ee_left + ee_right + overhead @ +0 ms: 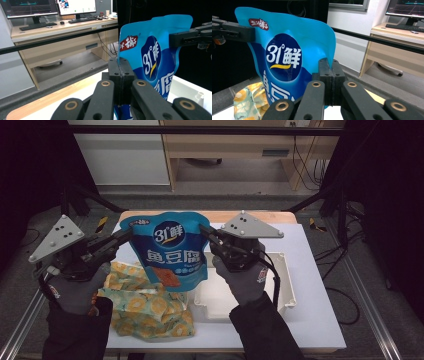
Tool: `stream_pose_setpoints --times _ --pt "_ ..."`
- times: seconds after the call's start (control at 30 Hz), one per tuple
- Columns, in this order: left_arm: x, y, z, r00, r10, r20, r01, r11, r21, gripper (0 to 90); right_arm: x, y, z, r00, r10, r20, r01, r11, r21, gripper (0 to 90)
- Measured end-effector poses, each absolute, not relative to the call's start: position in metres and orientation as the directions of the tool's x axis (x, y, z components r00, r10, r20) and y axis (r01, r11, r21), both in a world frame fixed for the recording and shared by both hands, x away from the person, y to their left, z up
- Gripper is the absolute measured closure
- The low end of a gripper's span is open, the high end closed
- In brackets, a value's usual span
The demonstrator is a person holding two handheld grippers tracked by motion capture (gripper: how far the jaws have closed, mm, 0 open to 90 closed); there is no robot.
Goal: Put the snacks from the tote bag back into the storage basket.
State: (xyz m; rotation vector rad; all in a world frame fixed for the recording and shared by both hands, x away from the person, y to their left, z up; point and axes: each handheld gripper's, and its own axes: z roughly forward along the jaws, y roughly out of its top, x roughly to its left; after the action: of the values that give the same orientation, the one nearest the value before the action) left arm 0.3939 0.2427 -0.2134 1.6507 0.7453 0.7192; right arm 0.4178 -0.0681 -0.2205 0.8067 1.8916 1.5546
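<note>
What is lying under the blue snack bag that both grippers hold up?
Under the blue snack bag lie yellow patterned packets, and the white tray sits beside them. The bag's lower edge covers part of the top packet, so that part stays unseen.

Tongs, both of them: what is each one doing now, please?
Left tongs: closed on the blue bag, at its edge.
Right tongs: closed on its other edge.
</note>
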Motion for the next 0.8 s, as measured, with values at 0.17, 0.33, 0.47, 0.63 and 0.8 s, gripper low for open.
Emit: stream_pose_setpoints --times 0.17,0.33,0.47,0.63,0.8 --pt "0.397 0.229 -0.215 0.632 0.771 0.074 0.103 -0.179 0.978 90.0 0.414 -0.081 -0.224 -0.659 0.751 -0.044 0.104 0.149 0.983 90.0" --pt "0.400 0.215 -0.217 0.650 0.757 0.074 0.105 -0.186 0.977 90.0 0.411 -0.095 -0.226 -0.646 0.762 -0.043 0.110 0.148 0.983 90.0" --pt "0.401 0.205 -0.218 0.662 0.746 0.077 0.102 -0.191 0.976 90.0 0.408 -0.106 -0.227 -0.635 0.772 -0.040 0.110 0.142 0.984 90.0" --pt "0.402 0.194 -0.221 0.674 0.734 0.080 0.100 -0.198 0.975 90.0 0.405 -0.117 -0.230 -0.621 0.783 -0.039 0.115 0.140 0.983 90.0" --pt "0.403 0.187 -0.225 0.686 0.724 0.075 0.101 -0.197 0.975 90.0 0.404 -0.127 -0.233 -0.611 0.790 -0.038 0.121 0.141 0.983 90.0"
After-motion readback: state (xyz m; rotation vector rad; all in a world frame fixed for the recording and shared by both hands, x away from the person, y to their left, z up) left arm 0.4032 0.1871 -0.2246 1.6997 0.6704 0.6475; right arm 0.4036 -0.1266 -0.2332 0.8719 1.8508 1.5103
